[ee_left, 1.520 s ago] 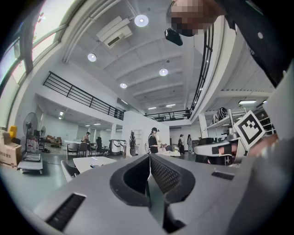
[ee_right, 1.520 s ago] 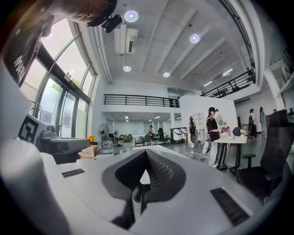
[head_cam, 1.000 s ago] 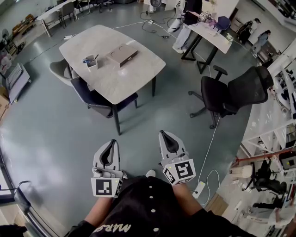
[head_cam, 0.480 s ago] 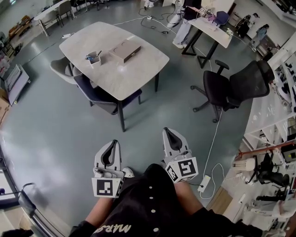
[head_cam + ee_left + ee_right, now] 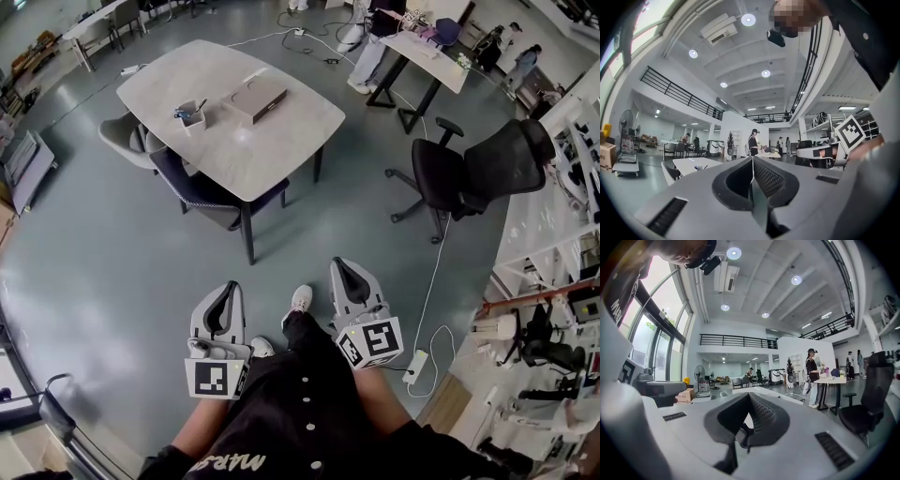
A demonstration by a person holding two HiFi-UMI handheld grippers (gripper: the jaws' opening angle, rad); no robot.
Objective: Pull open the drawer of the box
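Observation:
A flat brown box [image 5: 254, 97] lies on the pale table [image 5: 225, 150] far ahead, well beyond both grippers. My left gripper [image 5: 227, 290] is held close to my body, shut with nothing in it. Beside it my right gripper [image 5: 341, 267] is also shut and empty. In the left gripper view the jaws [image 5: 751, 161] meet in front of the distant table [image 5: 693, 163]. The right gripper view has its closed jaws [image 5: 750, 397] covering part of the table [image 5: 761, 391]. The box's drawer cannot be made out from here.
A small white cup with pens [image 5: 190, 116] stands left of the box. Dark chairs [image 5: 192, 190] are tucked at the table's near side. A black office chair [image 5: 469, 175] stands to the right, with a white cable [image 5: 428, 291] and power strip [image 5: 415, 364] on the floor.
The table has drawn slightly nearer in the head view. A white shoe has stepped forward between the grippers. Both grippers stay shut and held the same way.

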